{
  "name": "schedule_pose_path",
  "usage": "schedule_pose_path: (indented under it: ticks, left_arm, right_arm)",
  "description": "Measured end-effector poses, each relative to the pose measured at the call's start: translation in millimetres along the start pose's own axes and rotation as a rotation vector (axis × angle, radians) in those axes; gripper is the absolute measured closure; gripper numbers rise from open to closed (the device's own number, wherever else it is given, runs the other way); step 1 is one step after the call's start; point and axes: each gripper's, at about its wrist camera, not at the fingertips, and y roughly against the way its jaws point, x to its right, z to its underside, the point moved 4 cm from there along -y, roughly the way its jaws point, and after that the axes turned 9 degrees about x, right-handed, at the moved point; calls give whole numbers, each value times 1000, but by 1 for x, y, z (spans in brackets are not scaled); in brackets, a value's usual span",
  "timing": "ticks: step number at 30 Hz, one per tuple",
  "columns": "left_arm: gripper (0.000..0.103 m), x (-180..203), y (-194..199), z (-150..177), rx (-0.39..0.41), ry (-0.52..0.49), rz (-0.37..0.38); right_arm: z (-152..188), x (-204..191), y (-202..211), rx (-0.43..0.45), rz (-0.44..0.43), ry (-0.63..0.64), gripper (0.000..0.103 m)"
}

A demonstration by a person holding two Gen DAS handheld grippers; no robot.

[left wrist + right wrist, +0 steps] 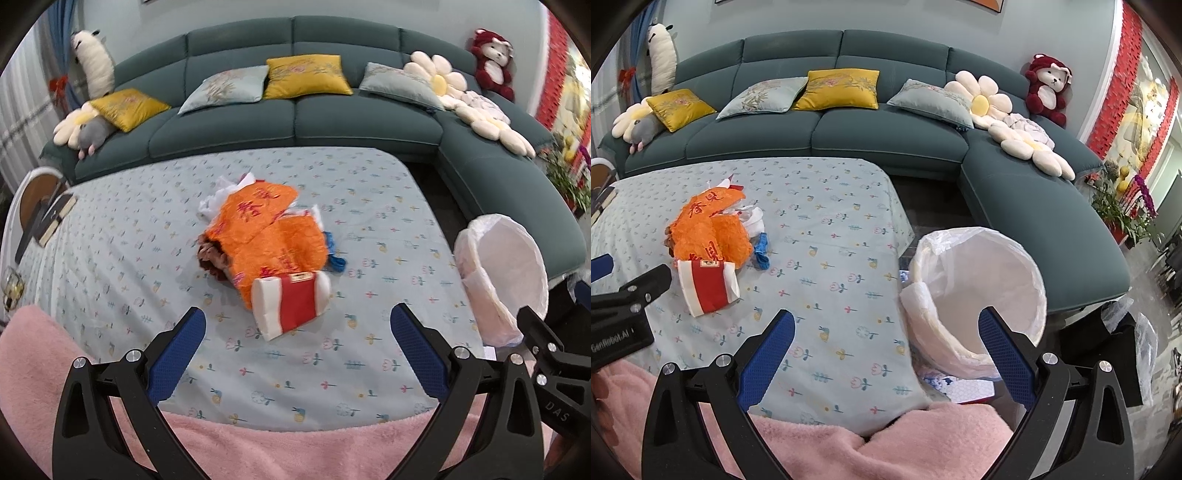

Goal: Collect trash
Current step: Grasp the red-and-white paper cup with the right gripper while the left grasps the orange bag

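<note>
White-lined bin (979,295) beside table, seemingly holding only its liner.

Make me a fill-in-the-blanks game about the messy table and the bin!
1. The crinkly orange plastic wrapper lies on the flowered light-blue ____.
2. The round white bin, lined with a clear bag, stands off the table's ____ side.
3. Both the left hand-held gripper and the right hand-held gripper are ____, holding nothing.
4. The red-and-white paper cup lies on its ____.

Missing words: tablecloth; right; open; side
</note>
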Motion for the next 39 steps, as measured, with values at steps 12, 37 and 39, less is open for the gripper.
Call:
schedule_pose_path:
  ticks: [12, 37, 39]
  left_arm:
    - [7, -63, -30, 2, -32, 53, -42]
    - [7, -153, -75, 2, -79, 147, -71]
    - [7, -151, -78, 1, -82, 145, -59]
  right_arm:
    - [-5, -60, -29, -35, -105, 0, 8]
    - [15, -223, -102, -229, -309, 86, 47]
    - [19, -223, -109, -252, -303, 72, 57]
